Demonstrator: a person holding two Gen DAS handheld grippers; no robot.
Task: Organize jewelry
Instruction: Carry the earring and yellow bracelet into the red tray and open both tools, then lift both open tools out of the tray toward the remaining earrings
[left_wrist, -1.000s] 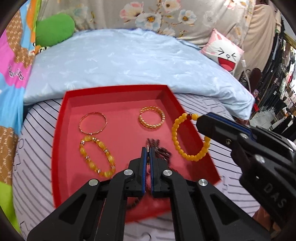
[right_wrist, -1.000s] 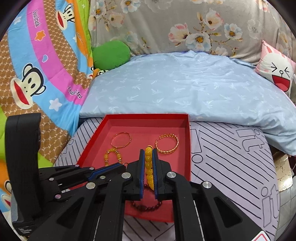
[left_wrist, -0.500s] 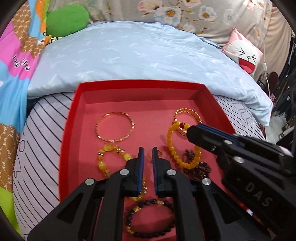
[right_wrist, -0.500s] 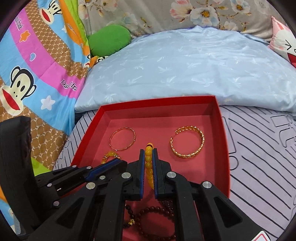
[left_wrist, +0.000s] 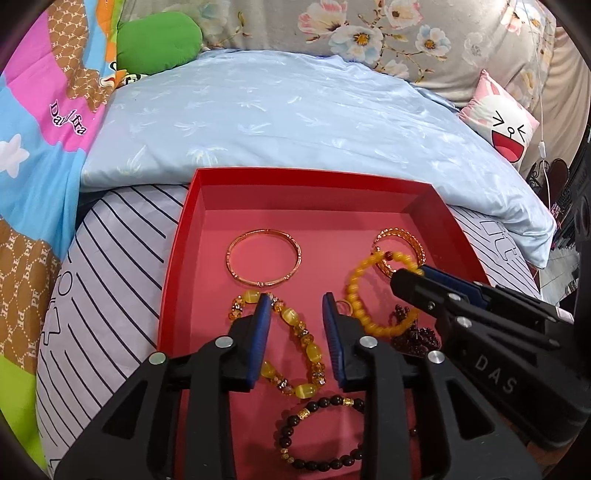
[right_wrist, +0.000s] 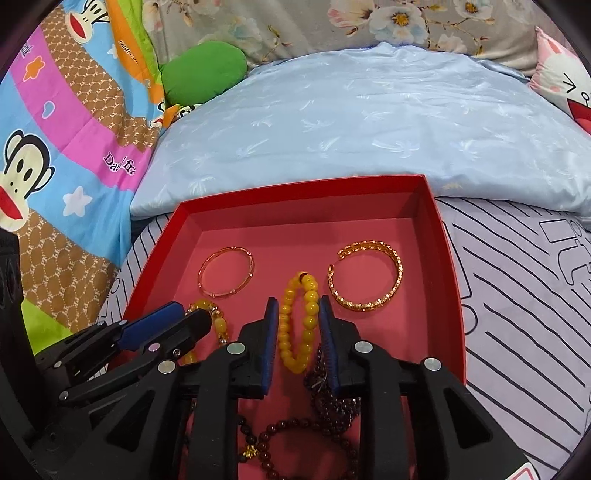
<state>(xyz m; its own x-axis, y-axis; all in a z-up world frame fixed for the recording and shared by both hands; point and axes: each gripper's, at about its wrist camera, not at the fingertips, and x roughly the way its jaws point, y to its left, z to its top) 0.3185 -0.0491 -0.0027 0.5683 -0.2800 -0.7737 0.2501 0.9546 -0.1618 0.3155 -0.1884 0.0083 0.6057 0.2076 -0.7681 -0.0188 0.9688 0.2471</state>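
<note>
Red tray (left_wrist: 177, 254), left wrist: left gripper (left_wrist: 295, 306) spread wide, empty, over amber stone bracelet (left_wrist: 291, 332) running lengthwise between the fingers; black bead bracelet (left_wrist: 321, 432) nearer. Right wrist: right gripper (right_wrist: 297, 310) parted around yellow bead bracelet (right_wrist: 299, 325), loop lengthwise, seemingly let go; gold cuff (right_wrist: 365, 277) just right, bare floor toward far wall.

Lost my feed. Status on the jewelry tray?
Left gripper open, empty. Right gripper open around yellow bead bracelet, over red tray. Dark bead pile underneath.

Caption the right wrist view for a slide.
Open right gripper straddles the yellow bead bracelet inside the red tray.
</note>
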